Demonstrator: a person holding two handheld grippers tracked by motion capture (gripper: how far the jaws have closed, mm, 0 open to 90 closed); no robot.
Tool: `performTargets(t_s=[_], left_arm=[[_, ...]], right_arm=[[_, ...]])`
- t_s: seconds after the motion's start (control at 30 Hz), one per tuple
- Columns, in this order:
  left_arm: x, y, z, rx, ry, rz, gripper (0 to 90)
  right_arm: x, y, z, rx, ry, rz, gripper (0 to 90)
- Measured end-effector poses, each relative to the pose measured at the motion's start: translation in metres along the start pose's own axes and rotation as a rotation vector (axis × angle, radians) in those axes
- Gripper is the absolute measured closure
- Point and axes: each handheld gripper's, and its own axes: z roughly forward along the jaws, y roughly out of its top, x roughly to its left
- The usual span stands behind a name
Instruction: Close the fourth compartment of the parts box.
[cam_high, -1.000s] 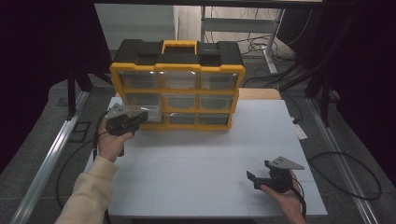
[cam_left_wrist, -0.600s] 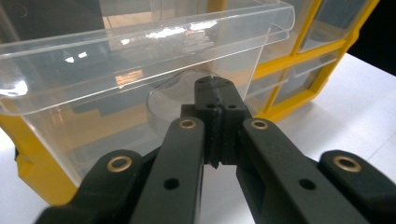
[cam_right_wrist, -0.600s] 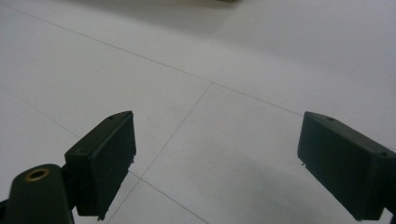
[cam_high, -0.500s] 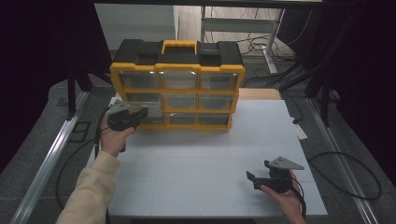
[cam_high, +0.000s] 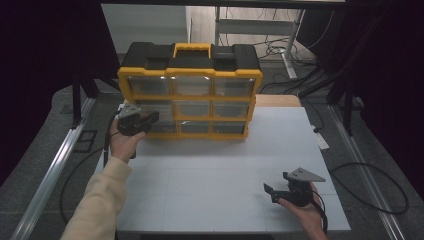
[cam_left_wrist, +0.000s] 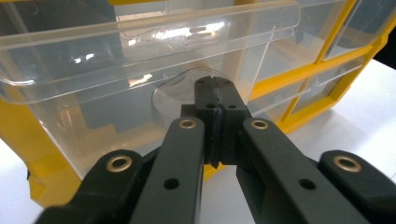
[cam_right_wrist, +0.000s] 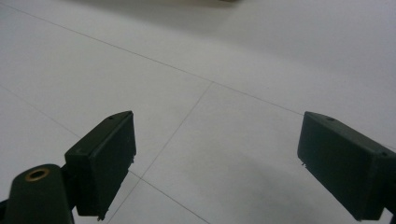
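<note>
A yellow and black drawer organizer (cam_high: 190, 75) with clear drawers stands at the back of the white table (cam_high: 215, 165). My left gripper (cam_high: 153, 118) is at its left column, low down. In the left gripper view its jaws are pressed together, and the left gripper (cam_left_wrist: 214, 85) has its tips at the rounded pull of a clear drawer (cam_left_wrist: 93, 98). Whether a thin tab sits between the pads I cannot tell. My right gripper (cam_high: 271, 194) rests near the table's front right, and the right gripper (cam_right_wrist: 215, 168) stands open over bare table (cam_right_wrist: 233, 70).
The organizer has a yellow carrying handle (cam_high: 191, 49) on its black lid. Cables (cam_high: 370, 185) trail off the table's right side onto the floor. Metal rails (cam_high: 50, 175) run along both sides of the table.
My left gripper has edged slightly closer to the organizer's front. The right hand has not moved.
</note>
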Motion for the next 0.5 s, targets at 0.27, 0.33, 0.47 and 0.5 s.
performTargets(t_s=[0.27, 0.33, 0.47, 0.5], left_arm=[[0.0058, 0.0031, 0.0043, -0.004, 0.021, -0.005, 88.3], [0.0072, 0.0035, 0.0048, -0.008, 0.028, -0.01, 88.3], [0.0093, 0.0043, 0.0061, -0.014, 0.036, -0.014, 88.3], [0.0096, 0.0044, 0.0066, -0.015, 0.036, -0.015, 88.3]], right_arm=[[0.0002, -0.0003, 0.0002, -0.001, -0.003, 0.0, 12.1], [0.0005, -0.0002, 0.0002, 0.003, -0.006, -0.007, 12.1], [0.0007, 0.0, 0.0005, 0.003, -0.004, -0.005, 12.1], [0.0007, 0.0, 0.0005, 0.003, -0.003, -0.005, 12.1]])
